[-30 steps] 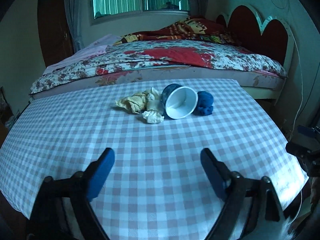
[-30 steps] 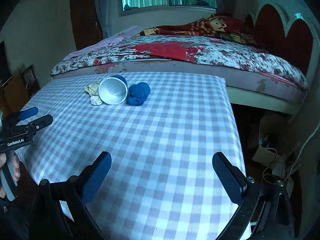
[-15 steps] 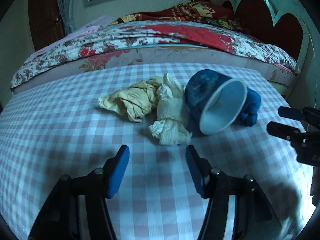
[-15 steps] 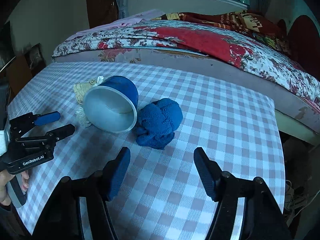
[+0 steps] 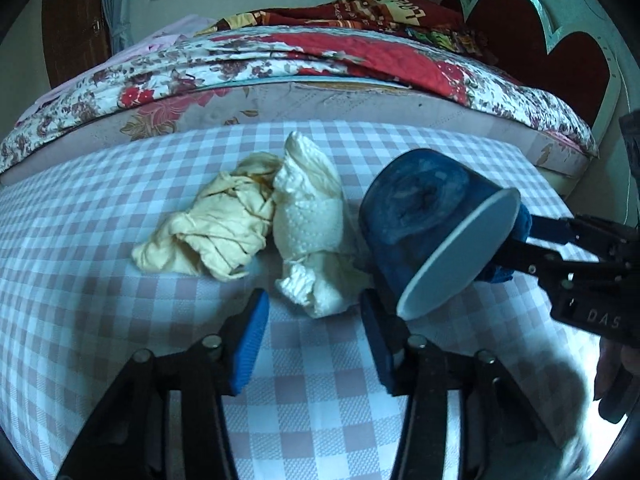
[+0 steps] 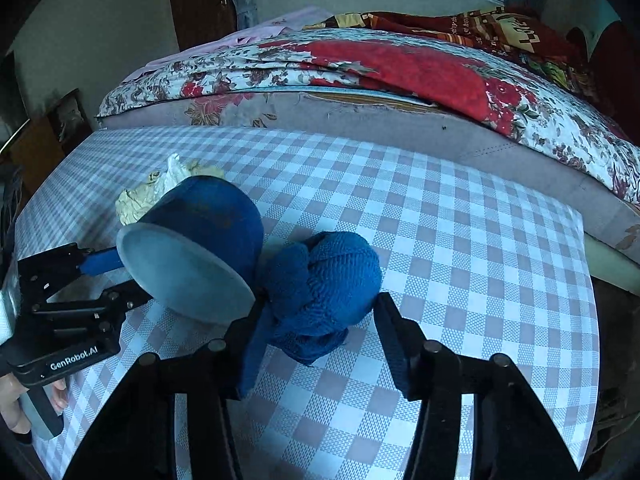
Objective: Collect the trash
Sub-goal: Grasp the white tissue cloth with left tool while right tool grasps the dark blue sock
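Note:
A blue paper cup [image 5: 432, 224] lies on its side on the checked tablecloth, white mouth towards me. Left of it are a crumpled white tissue [image 5: 316, 232] and a yellowish paper wad [image 5: 212, 232]. My left gripper [image 5: 314, 300] straddles the tissue's near end; its jaws are closing, with small gaps still showing at the pads. Right of the cup [image 6: 200, 240] sits a blue wadded cloth [image 6: 324, 276]. My right gripper [image 6: 322, 304] straddles it with jaws closing; the left pad is at the cloth and the right pad just beside it.
The table [image 5: 80, 280] stands against a bed [image 5: 320, 60] with a floral quilt and a red headboard. Its right edge [image 6: 588, 280] drops off to the floor. A hand [image 6: 12, 404] holds the left gripper's handle at the table's left side.
Both grippers have come forward and down to the trash pile and their jaws have narrowed. The left now brackets the tissue's end, and the right brackets the blue cloth.

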